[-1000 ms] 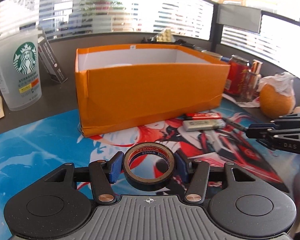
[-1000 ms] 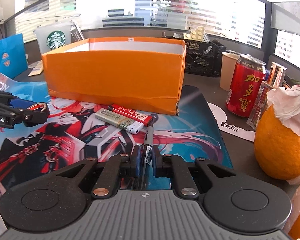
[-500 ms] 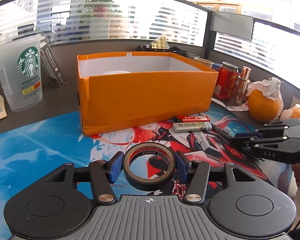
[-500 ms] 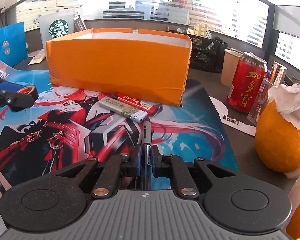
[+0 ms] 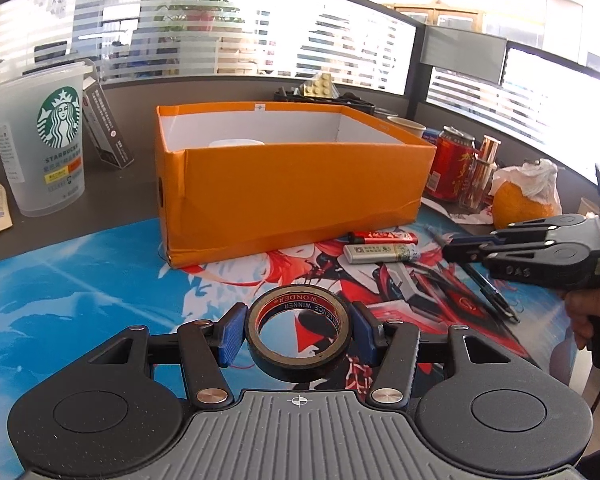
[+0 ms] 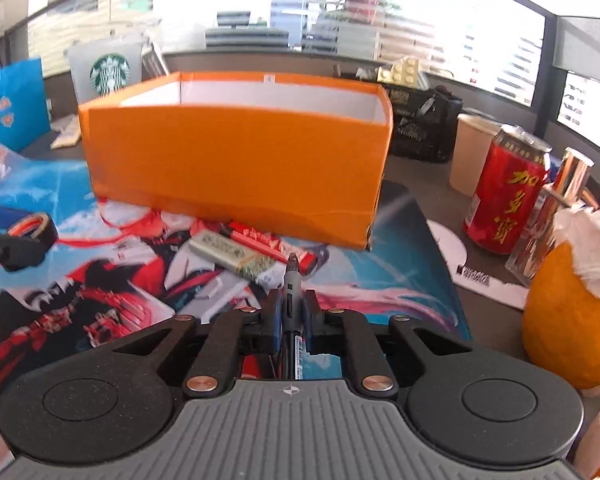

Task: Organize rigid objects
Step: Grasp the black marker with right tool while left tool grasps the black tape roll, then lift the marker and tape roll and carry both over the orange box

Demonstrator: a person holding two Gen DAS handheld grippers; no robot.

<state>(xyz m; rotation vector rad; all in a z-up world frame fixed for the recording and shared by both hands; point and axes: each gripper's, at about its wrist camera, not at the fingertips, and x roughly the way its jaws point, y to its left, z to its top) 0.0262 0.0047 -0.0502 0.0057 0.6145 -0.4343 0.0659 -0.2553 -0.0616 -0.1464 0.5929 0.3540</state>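
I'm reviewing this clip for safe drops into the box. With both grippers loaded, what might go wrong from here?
1. The right gripper pinches the pen lengthwise, tip forward; it may catch the orange box wall instead of clearing the rim.
2. The left gripper holds the tape roll only at its curved sides, so it may pivot or slip when lifted.
3. The two lighters lie close under both paths and may be knocked.

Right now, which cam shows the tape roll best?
Left wrist. The tape roll sits centred between the left gripper's jaws, its printed inner ring readable. In the right wrist view it is small, at the left edge, partly hidden by the gripper.
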